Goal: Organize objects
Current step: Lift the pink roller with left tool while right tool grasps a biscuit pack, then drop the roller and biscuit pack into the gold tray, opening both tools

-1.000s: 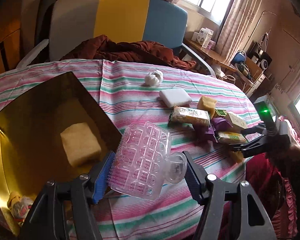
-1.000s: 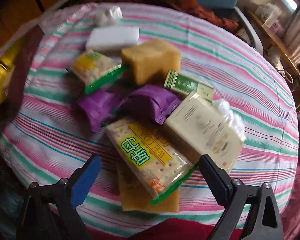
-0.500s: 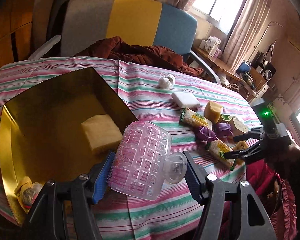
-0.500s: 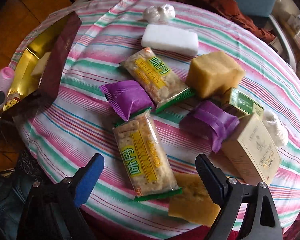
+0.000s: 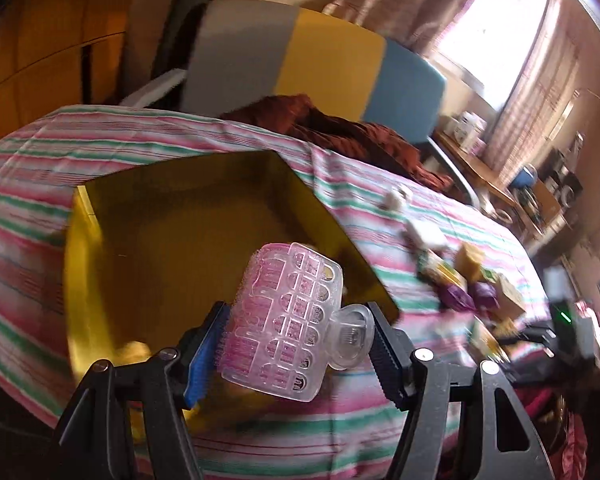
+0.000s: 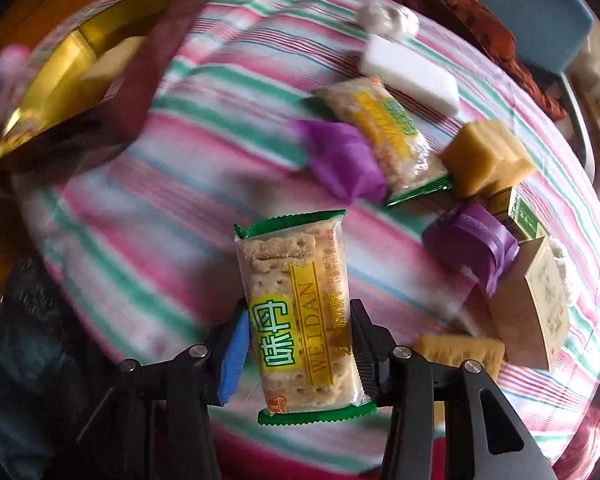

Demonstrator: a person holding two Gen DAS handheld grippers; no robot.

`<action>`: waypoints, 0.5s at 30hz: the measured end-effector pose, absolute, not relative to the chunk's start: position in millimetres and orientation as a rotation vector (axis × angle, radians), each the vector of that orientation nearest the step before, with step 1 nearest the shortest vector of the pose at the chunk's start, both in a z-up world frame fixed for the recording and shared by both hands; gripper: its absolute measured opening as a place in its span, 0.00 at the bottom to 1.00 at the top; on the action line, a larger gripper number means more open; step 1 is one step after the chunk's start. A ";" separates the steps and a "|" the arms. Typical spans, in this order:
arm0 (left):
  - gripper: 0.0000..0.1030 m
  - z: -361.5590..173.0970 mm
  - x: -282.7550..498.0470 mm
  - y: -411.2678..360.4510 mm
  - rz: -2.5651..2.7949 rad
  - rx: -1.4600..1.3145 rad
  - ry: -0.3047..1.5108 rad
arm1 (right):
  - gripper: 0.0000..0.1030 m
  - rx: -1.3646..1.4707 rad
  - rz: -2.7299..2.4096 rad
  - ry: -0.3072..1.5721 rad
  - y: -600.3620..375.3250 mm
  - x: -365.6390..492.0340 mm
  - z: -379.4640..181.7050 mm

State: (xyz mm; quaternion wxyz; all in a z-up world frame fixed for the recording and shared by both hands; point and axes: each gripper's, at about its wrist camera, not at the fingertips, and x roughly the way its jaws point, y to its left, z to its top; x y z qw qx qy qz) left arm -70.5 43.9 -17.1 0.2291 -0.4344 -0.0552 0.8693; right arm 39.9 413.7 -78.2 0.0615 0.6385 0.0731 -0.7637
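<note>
My left gripper (image 5: 296, 344) is shut on a clear pink hair roller with a clip (image 5: 288, 320), held above the near corner of the gold tray (image 5: 172, 240). My right gripper (image 6: 296, 344) is shut on a green-edged cracker packet (image 6: 300, 320), lifted above the striped tablecloth (image 6: 148, 216). On the cloth lie a second cracker packet (image 6: 384, 136), two purple packets (image 6: 344, 160), a yellow sponge (image 6: 488, 156), a white block (image 6: 408, 72) and a beige box (image 6: 540, 304).
The gold tray (image 6: 80, 60) shows at the upper left of the right wrist view with a sponge in it. A chair (image 5: 320, 64) with a dark red cloth (image 5: 340, 132) stands behind the table. A flat yellow sponge (image 6: 460, 352) lies near the right fingers.
My right gripper has shut on the cracker packet and lifted it off the cloth. My left gripper, still holding the roller, has swung left over the tray.
</note>
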 end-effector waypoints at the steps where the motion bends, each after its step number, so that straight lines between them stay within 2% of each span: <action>1: 0.65 -16.9 -74.1 36.9 2.411 -1.197 -0.162 | 0.46 1.917 -2.306 0.226 411.6 44.9 -73.1; 7: 0.65 -11.7 -106.5 3.2 2.533 -1.186 -0.189 | 0.46 1.707 -2.377 0.144 395.0 50.4 -22.8; 13: 0.66 -11.2 -138.7 -12.6 2.610 -1.168 -0.125 | 0.46 1.440 -2.399 0.037 305.5 -1.5 -1.0; 15: 0.70 -12.7 -147.9 -17.7 2.636 -1.179 -0.108 | 0.46 1.390 -2.389 0.000 281.2 -20.8 3.2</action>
